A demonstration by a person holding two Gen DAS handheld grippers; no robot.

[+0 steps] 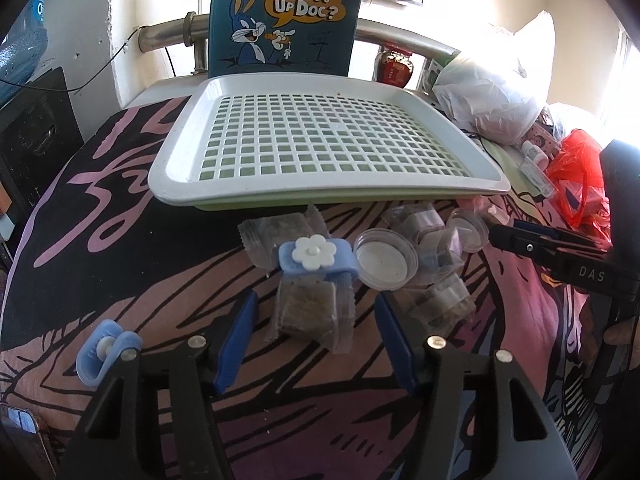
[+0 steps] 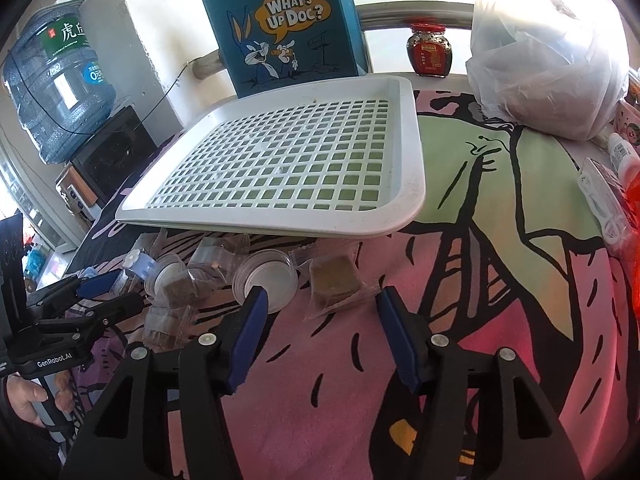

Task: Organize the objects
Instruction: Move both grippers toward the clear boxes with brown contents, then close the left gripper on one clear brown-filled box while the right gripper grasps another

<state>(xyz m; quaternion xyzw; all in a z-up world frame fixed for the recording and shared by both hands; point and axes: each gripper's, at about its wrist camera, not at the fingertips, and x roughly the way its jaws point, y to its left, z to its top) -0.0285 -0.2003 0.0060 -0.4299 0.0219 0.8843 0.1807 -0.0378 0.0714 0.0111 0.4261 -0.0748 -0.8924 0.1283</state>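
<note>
A white slotted tray point(image 1: 176, 184) point(image 2: 400, 216) lies empty at the back of the patterned cloth. In front of it sits a loose heap: wrapped brown cube packets point(image 1: 316, 312) point(image 2: 334, 280), round clear lids point(image 1: 386, 260) point(image 2: 266, 278) and a blue clip with a white flower point(image 1: 314, 258) point(image 2: 136, 264). My left gripper point(image 1: 316, 340) point(image 2: 108, 292) is open, its fingers on either side of one packet without touching it. My right gripper point(image 2: 324, 336) point(image 1: 504, 234) is also open, just short of another packet, with a lid by its left finger. A second blue clip point(image 1: 106, 350) lies apart at the left.
A blue cartoon bag point(image 2: 288, 28) stands behind the tray, with a red jar point(image 2: 430, 50) beside it. White plastic bags point(image 2: 548, 60) and a red bag point(image 1: 580, 176) crowd the right side. A water bottle point(image 2: 56, 80) stands far left. A phone point(image 1: 20, 436) lies near the front left.
</note>
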